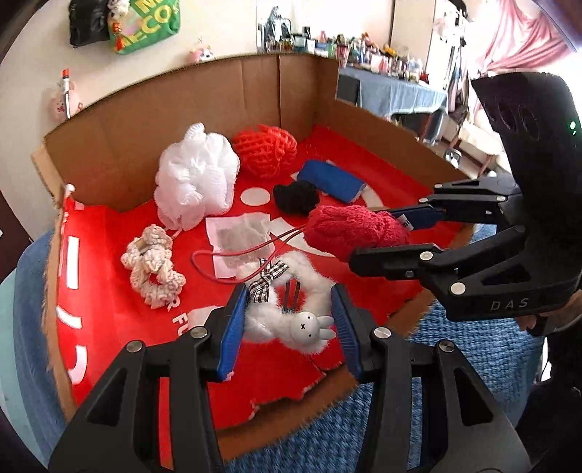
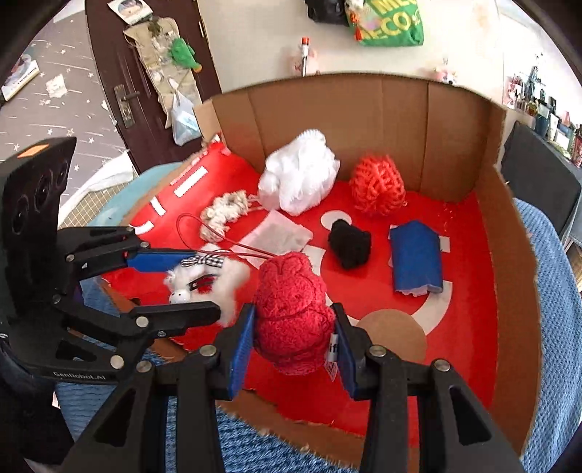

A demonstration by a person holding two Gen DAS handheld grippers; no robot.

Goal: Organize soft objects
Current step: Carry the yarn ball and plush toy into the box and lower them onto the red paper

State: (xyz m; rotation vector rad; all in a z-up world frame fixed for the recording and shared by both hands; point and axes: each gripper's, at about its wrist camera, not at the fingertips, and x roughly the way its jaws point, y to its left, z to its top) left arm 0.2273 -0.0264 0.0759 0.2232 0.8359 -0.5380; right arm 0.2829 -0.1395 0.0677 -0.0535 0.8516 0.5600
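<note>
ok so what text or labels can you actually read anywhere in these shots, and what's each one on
"DAS", on the body of the right gripper.
"GenRobot.AI", on the body of the left gripper.
"FU", cut off, white letters on the red box liner.
"ECO", partial, on the green bag hanging on the wall.
"if", partial, on the white tag of the red yarn toy; the rest is too small to read.

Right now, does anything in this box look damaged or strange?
Yes. The cardboard box's near edge is torn and ragged, and its red lining is ripped there. A red cord trails loose from the red knitted item held in the right gripper. The remaining items look ordinary.
</note>
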